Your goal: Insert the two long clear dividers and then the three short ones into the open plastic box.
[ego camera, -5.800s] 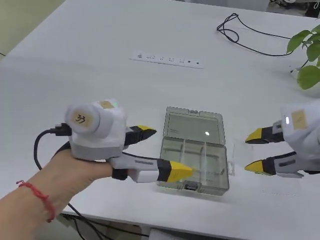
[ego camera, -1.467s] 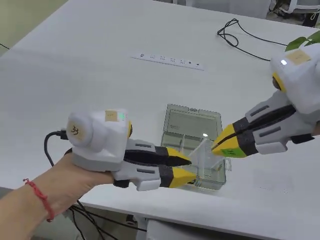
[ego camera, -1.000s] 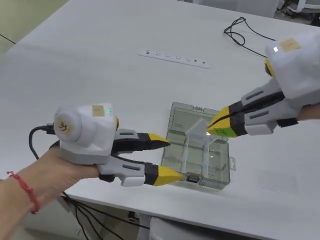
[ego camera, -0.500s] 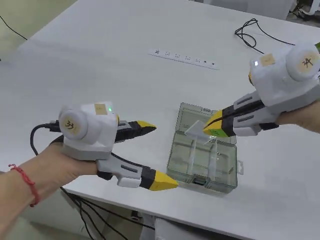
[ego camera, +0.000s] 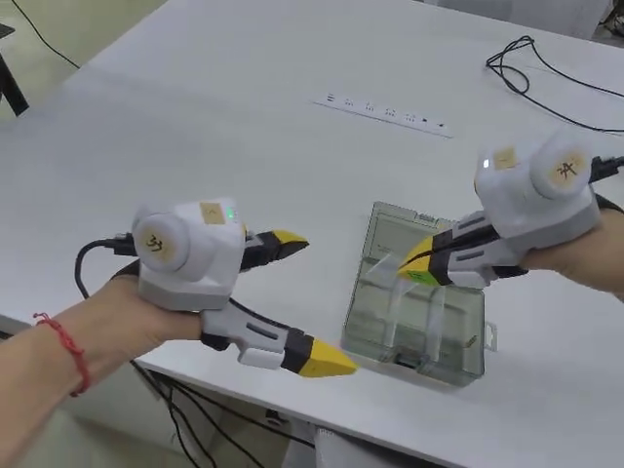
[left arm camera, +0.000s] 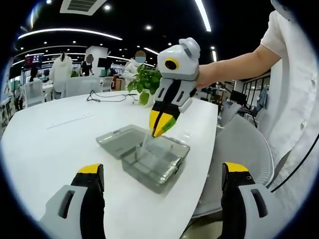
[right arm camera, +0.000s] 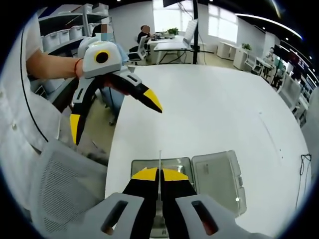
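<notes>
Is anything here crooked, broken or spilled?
Nothing looks broken or spilled. The clear divider, clamped in the right gripper, hangs at a slant over the open box, not seated yet; that seems mid-task, not a fault.

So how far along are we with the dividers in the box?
Clear strips already stand upright in the plastic box; their count is unclear. The right gripper is shut on a divider over the box, not yet seated. The left gripper is open, holding nothing. Seating this one remains.
</notes>
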`<act>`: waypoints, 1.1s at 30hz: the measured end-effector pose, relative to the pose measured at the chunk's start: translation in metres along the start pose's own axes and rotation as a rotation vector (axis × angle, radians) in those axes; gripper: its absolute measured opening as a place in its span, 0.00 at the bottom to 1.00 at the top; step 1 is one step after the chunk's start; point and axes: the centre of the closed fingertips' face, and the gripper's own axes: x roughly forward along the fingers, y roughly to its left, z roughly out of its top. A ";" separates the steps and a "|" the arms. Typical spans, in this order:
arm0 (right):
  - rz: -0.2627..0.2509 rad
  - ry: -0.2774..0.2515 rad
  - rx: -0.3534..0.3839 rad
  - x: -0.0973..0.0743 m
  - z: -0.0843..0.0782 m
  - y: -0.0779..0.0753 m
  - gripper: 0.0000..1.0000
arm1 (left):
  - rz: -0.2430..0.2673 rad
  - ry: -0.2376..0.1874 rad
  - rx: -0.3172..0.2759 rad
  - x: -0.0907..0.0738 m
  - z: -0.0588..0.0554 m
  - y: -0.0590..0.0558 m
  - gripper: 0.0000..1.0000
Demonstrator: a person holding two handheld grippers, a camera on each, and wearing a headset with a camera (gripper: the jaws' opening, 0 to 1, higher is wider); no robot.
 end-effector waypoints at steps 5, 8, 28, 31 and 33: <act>0.007 0.017 0.000 0.005 -0.003 0.004 0.03 | 0.004 -0.004 -0.012 -0.001 -0.002 -0.001 1.00; 0.003 0.022 -0.004 0.005 -0.003 0.004 0.03 | 0.011 -0.010 -0.018 -0.003 -0.002 0.000 1.00; 0.014 0.045 -0.038 0.025 -0.010 0.001 0.02 | 0.007 -0.011 -0.030 -0.002 -0.005 -0.001 1.00; 0.016 0.053 -0.040 0.029 -0.010 0.004 0.02 | 0.007 -0.009 -0.031 -0.002 -0.006 0.000 1.00; 0.016 0.058 -0.037 0.033 -0.012 0.000 0.02 | 0.007 -0.009 -0.032 -0.002 -0.006 0.001 1.00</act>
